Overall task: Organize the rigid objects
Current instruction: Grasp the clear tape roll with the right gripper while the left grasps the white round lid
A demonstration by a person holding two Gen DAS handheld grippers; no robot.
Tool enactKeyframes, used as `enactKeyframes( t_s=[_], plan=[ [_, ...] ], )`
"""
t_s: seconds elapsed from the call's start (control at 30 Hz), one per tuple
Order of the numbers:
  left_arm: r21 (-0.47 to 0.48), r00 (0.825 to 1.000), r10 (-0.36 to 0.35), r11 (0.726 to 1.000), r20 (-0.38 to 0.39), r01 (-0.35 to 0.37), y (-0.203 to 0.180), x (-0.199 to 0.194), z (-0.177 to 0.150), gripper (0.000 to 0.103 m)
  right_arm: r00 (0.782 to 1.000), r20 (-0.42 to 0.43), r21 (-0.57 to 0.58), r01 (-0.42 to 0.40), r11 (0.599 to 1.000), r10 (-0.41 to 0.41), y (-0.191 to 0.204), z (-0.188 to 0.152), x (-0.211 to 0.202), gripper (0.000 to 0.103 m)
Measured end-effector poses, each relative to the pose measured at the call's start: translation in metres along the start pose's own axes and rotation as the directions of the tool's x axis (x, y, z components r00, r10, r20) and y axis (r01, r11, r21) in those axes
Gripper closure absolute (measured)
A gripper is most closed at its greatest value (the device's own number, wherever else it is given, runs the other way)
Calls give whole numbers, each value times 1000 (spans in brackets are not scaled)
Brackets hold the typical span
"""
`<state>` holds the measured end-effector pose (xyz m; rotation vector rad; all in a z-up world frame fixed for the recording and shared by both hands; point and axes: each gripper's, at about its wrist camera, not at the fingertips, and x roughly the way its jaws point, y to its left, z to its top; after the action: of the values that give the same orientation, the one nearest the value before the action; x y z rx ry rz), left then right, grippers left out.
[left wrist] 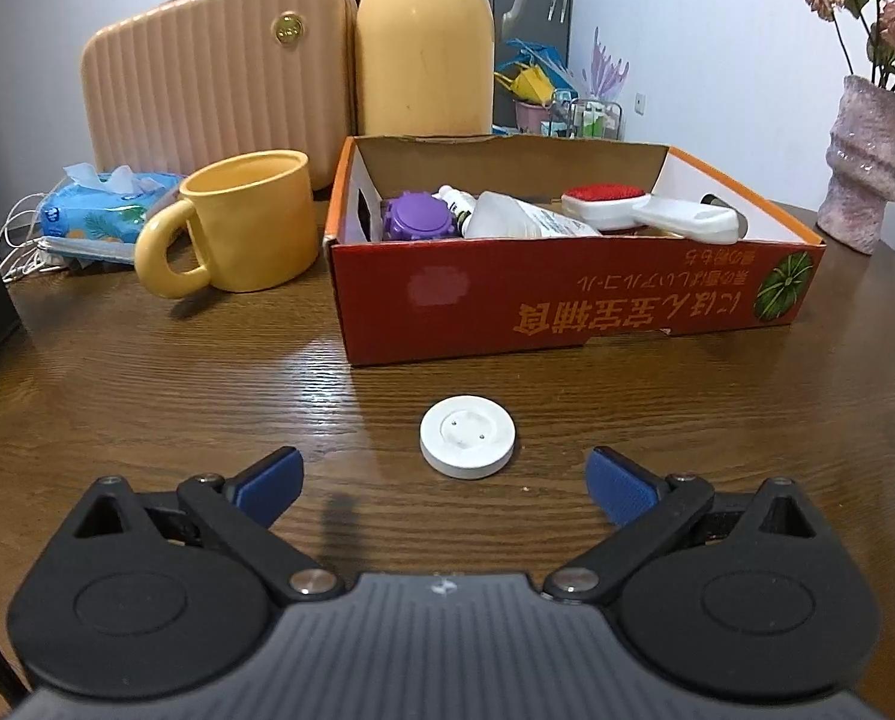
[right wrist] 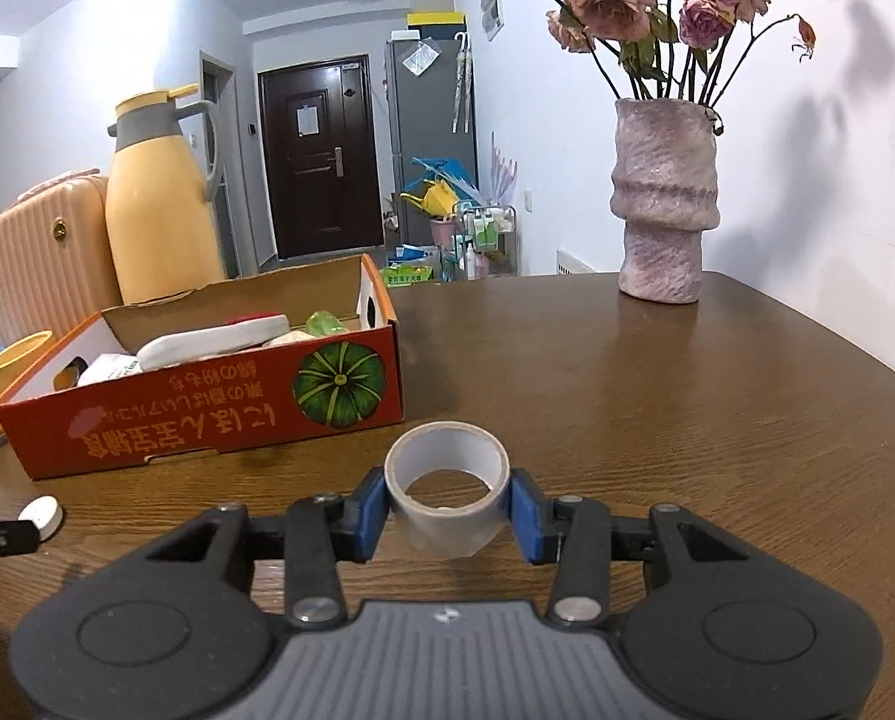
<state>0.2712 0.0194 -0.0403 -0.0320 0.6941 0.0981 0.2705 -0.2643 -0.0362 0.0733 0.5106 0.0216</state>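
A white round disc [left wrist: 467, 444] lies on the brown wooden table just ahead of my left gripper [left wrist: 444, 480], which is open with the disc between and slightly beyond its blue pads. The disc also shows at the left edge of the right wrist view [right wrist: 42, 515]. My right gripper [right wrist: 447, 507] is shut on a grey tape roll [right wrist: 447, 495], held just above the table. The red cardboard box [left wrist: 567, 294] holds a purple cap [left wrist: 416, 217], a white bottle [left wrist: 519, 219] and a red-topped white brush [left wrist: 651, 210]; it also shows in the right wrist view [right wrist: 207, 408].
A yellow mug [left wrist: 249, 228], a pink ribbed case [left wrist: 219, 72], a yellow thermos [left wrist: 426, 39] and a blue tissue pack [left wrist: 99, 210] stand left of and behind the box. A pink vase with dried roses [right wrist: 663, 198] stands at the table's far right.
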Motion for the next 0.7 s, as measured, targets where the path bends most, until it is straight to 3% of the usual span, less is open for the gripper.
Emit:
enactKeyframes(
  t_s=[0.23, 0.33, 0.37, 0.4, 0.7],
  plan=[
    [-21, 1000, 2, 1000, -24, -2, 1, 19, 7, 22, 1000, 8, 0, -6, 1000, 6, 2, -1, -1, 61],
    [-19, 999, -6, 1000, -34, 5, 1, 25, 9, 42, 1000, 9, -2, -7, 1000, 7, 2, -1, -1, 61],
    [-15, 999, -11, 1000, -39, 11, 0, 27, 9, 56, 1000, 9, -2, -7, 1000, 7, 2, -2, -1, 61],
    [-11, 999, -22, 1000, -48, 21, -1, 29, 9, 64, 1000, 9, -1, -8, 1000, 8, 3, -2, -1, 61],
    [24, 999, -52, 998, -17, 52, -5, 24, 9, 64, 999, 21, -16, -24, 1000, 24, 11, -4, -5, 61]
  ],
)
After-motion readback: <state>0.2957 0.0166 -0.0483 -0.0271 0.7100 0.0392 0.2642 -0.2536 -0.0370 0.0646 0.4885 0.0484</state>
